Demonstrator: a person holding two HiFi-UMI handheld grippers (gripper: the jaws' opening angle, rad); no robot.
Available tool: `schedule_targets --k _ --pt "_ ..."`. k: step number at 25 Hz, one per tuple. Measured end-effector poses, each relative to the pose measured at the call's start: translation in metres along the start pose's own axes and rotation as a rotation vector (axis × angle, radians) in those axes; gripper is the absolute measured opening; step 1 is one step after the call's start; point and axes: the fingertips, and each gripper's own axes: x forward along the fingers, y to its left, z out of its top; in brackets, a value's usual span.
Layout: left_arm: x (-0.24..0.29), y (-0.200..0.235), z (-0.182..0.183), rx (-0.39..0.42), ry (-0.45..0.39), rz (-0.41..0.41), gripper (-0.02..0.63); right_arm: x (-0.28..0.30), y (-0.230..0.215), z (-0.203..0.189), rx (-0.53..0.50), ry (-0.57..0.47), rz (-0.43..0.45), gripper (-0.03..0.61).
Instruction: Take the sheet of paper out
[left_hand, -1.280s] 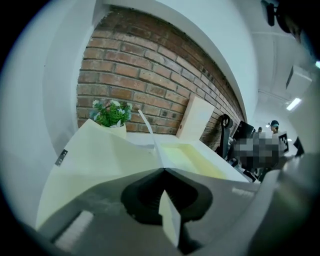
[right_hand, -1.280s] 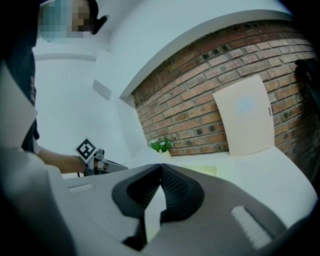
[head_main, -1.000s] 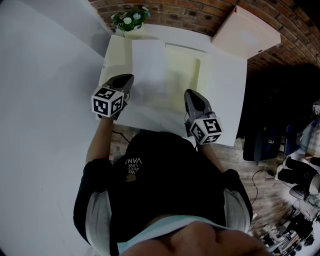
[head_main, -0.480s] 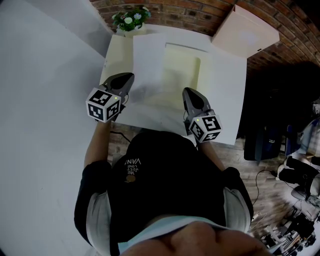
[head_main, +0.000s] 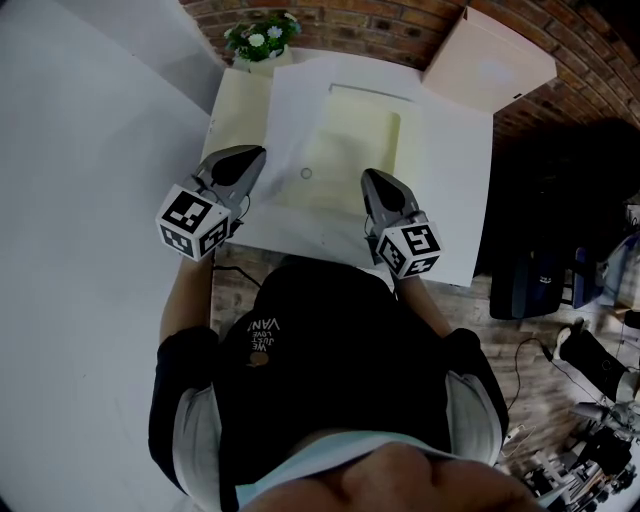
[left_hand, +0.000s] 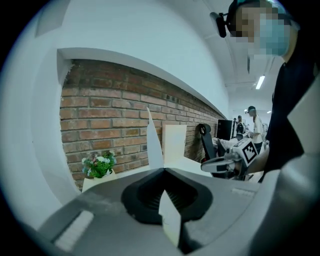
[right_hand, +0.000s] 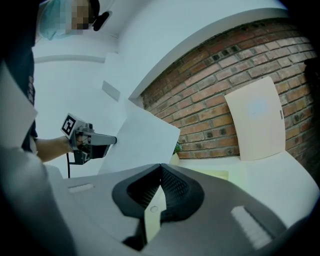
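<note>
A white sheet of paper (head_main: 292, 110) stands lifted over the pale yellow folder (head_main: 365, 135) on the white table (head_main: 452, 200). My left gripper (head_main: 250, 160) is shut on the sheet's near left edge, and in the left gripper view the paper (left_hand: 152, 137) runs edge-on up out of that gripper (left_hand: 164, 172). My right gripper (head_main: 372, 182) is shut on the folder's near edge. In the right gripper view a pale flap with a small round mark (right_hand: 152, 210) sits between its pads (right_hand: 161, 167), and the raised sheet (right_hand: 142, 140) hangs from the left gripper (right_hand: 107, 141).
A pot of flowers (head_main: 262, 38) stands at the table's far left corner by the brick wall (head_main: 370, 28). A beige board (head_main: 492, 62) leans at the far right. Dark bags and cables (head_main: 540, 280) lie on the floor to the right.
My left gripper has risen with the white sheet, which now stands higher and looks larger over the folder. The right gripper has stayed in place.
</note>
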Motion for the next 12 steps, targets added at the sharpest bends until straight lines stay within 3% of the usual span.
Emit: schedule_targets --k 12 --pt "-0.028 -0.028 0.045 0.102 -0.103 -0.049 0.002 0.017 0.009 0.011 -0.015 -0.03 0.072 0.002"
